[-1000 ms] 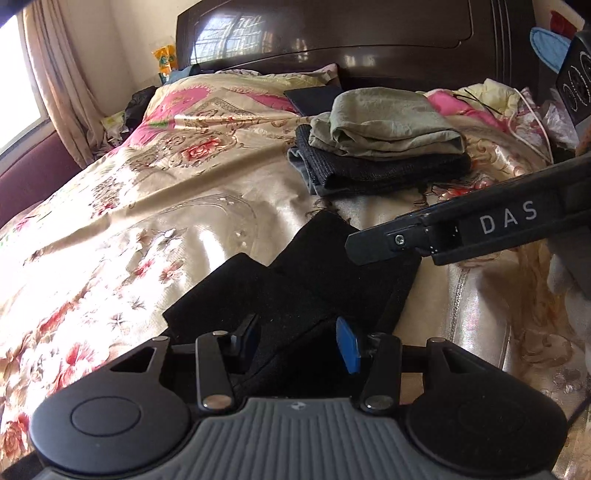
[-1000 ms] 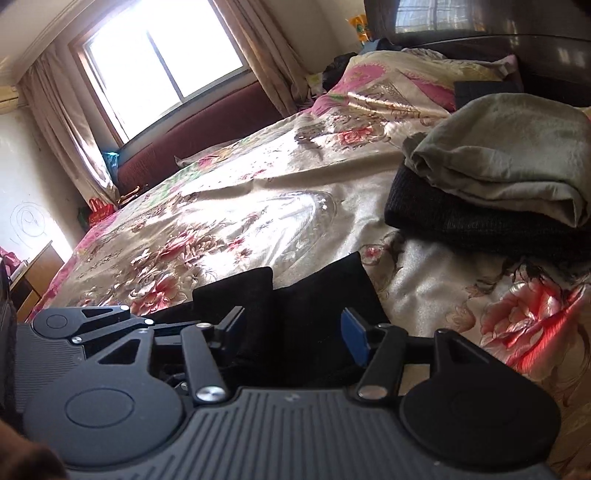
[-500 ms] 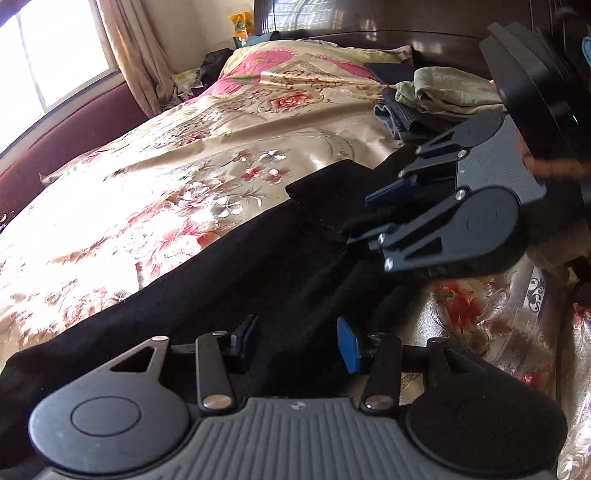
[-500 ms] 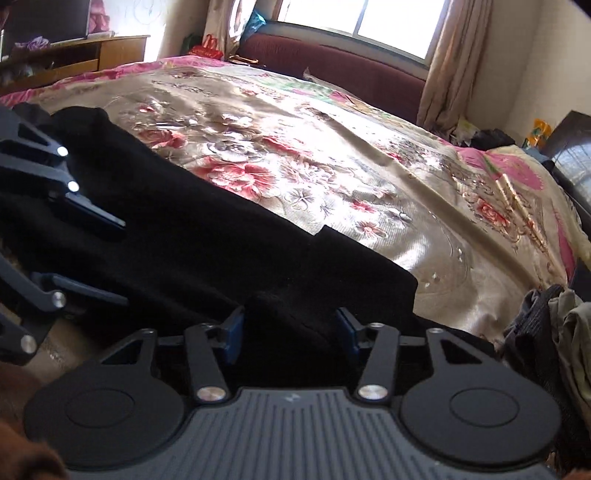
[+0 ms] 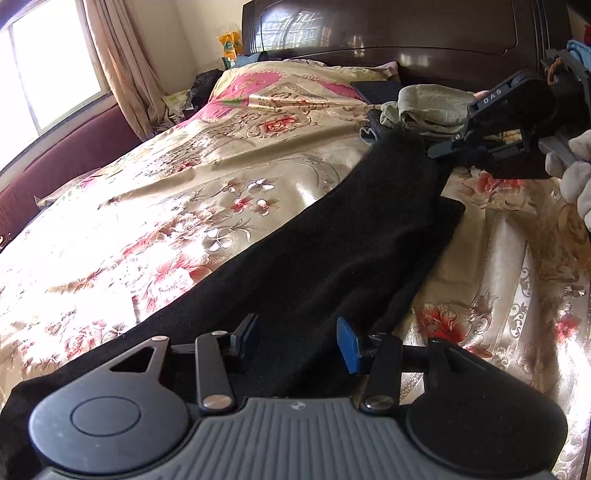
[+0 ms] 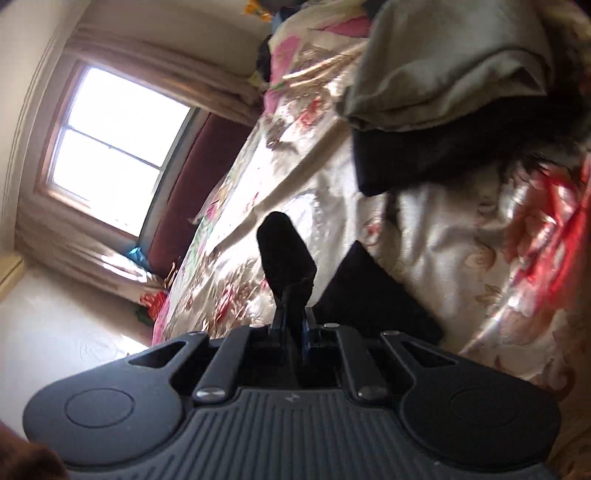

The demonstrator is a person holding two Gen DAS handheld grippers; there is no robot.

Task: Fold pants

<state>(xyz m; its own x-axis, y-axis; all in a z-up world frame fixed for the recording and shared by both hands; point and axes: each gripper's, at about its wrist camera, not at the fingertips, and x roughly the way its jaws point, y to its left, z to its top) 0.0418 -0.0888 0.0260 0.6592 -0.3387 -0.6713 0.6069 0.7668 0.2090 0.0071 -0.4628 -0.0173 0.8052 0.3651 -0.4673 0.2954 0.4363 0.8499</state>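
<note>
Black pants (image 5: 332, 258) lie stretched along the floral bedspread (image 5: 147, 221), running from under my left gripper toward the headboard. My left gripper (image 5: 297, 339) is open just above the near part of the pants. My right gripper (image 6: 291, 328) is shut on the far end of one pant leg (image 6: 284, 251) and holds it raised off the bed; it also shows in the left wrist view (image 5: 436, 153), upper right. The other pant leg's end (image 5: 447, 218) lies flat on the bed.
A stack of folded clothes, olive on top (image 5: 428, 107) and dark beneath (image 6: 424, 162), sits near the dark wooden headboard (image 5: 406, 33). A window (image 6: 118, 155) with curtains and a maroon ledge (image 5: 74, 155) are on the left. The bed's right edge is close.
My right gripper has shut on a pant leg end, lifted it and rolled sideways. My left gripper stays open over the pants, which are now stretched out longer.
</note>
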